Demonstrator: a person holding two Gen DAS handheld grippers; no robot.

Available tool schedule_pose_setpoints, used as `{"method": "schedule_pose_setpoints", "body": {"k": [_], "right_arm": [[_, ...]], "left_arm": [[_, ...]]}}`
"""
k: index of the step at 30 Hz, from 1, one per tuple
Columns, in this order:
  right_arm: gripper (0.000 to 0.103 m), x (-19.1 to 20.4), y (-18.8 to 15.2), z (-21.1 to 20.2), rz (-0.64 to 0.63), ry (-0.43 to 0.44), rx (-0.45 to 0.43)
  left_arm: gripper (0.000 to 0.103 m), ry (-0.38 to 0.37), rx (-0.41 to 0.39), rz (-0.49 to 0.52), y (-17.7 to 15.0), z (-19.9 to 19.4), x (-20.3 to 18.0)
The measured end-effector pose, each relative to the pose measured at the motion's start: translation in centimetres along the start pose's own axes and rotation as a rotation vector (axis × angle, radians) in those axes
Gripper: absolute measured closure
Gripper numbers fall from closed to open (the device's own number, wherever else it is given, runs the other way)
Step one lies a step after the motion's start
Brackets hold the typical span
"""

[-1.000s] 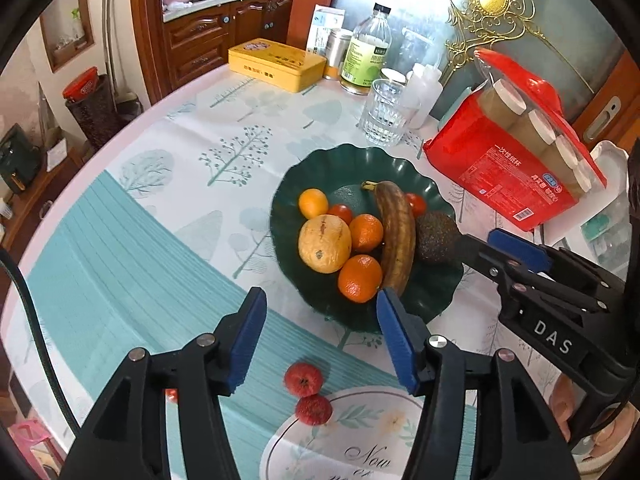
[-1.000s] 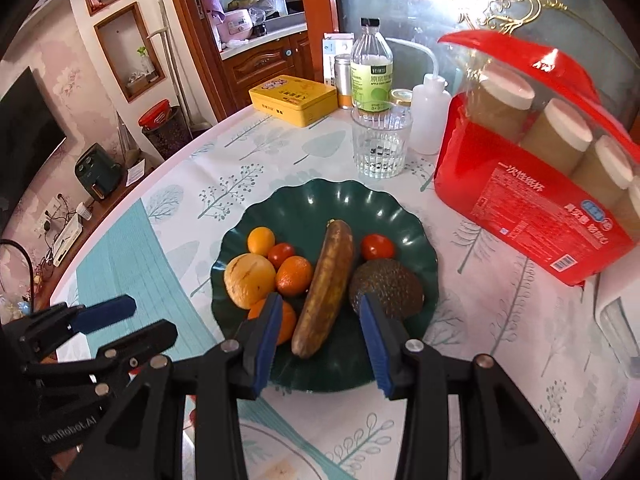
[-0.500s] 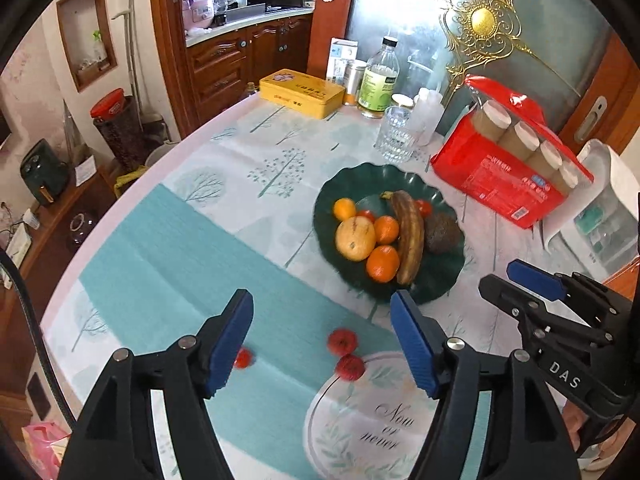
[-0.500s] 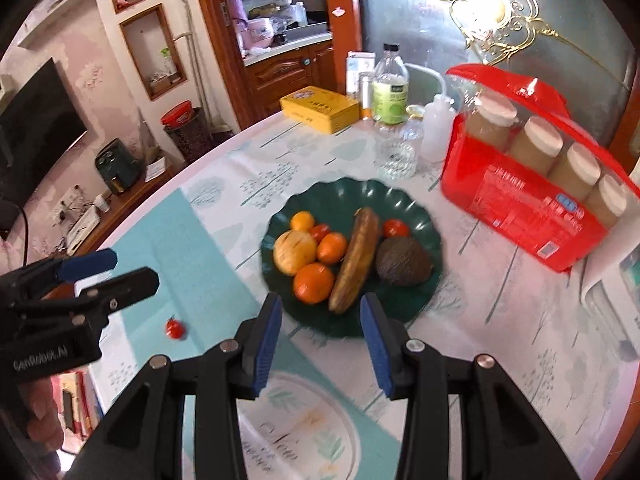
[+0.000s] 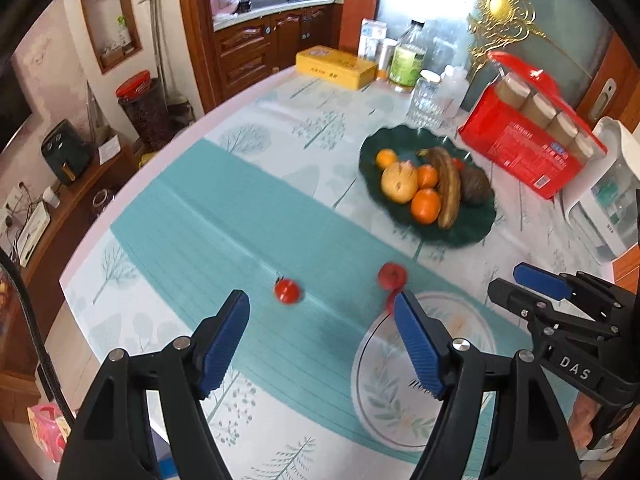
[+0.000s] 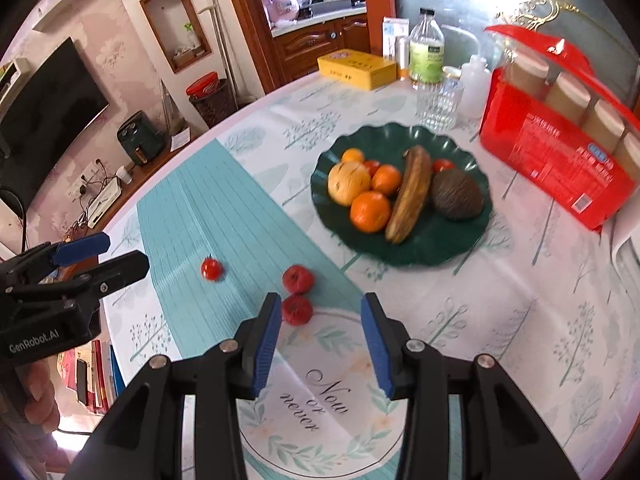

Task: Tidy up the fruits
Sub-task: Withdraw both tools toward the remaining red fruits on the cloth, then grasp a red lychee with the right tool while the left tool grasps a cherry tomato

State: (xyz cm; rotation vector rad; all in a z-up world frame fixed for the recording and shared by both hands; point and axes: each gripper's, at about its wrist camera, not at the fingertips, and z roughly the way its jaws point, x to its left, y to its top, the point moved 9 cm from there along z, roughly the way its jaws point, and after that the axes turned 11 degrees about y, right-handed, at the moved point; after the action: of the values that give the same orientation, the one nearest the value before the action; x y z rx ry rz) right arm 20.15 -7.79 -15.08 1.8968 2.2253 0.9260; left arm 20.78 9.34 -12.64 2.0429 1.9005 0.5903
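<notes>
A dark green plate point(image 5: 468, 236) point(image 6: 436, 248) holds a banana point(image 6: 410, 194), oranges, a yellow round fruit, an avocado point(image 6: 456, 196) and small tomatoes. Three red fruits lie loose on the teal cloth. A small tomato point(image 5: 286, 291) point(image 6: 211, 269) sits apart from a smooth red fruit point(image 5: 393, 276) point(image 6: 298, 279) and a bumpy one point(image 6: 297, 309). My left gripper point(image 5: 320, 300) point(image 6: 127, 251) hovers above the tomato with its jaws opening and nothing between them. My right gripper point(image 6: 320, 302) point(image 5: 505, 279) stands open and empty just right of the bumpy fruit.
A red pack of paper cups point(image 6: 552, 160) stands right of the plate. Behind it are a glass point(image 6: 438, 106), a bottle point(image 6: 426, 52) and a yellow box point(image 6: 356, 67). A white appliance point(image 5: 612, 200) sits at the far right. The round table's edge curves along the left.
Both grippers have drawn back from the plate toward the near side of the table. The left jaws have spread wider. The loose red fruits now lie just ahead of the fingers.
</notes>
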Motion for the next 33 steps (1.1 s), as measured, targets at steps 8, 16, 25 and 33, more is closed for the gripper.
{"method": "schedule_pose_setpoints", "body": {"k": [8,16,25,33], "right_arm": [[0.062,-0.2,-3.1,3.8,0.052,0.025,0.046],[0.062,0.1,-4.6,7.9,0.078,0.039,0.099],[0.062,0.8,-4.4,11.1,0.058,0.036,0.107],[0.062,0.3,-3.8,12.4,0.02,0.006,0.093]], "left_arm": [[0.029,0.032,0.068,-0.023,-3.9,5.4,0.9],[0.029,0.015,0.124,-0.103,-4.8,10.2,2.1],[0.032,-0.005,0.134,-0.183,-3.0,13.5,3.0],[0.053,-0.011,0.123,-0.167,-2.2,14.8,1.6]]}}
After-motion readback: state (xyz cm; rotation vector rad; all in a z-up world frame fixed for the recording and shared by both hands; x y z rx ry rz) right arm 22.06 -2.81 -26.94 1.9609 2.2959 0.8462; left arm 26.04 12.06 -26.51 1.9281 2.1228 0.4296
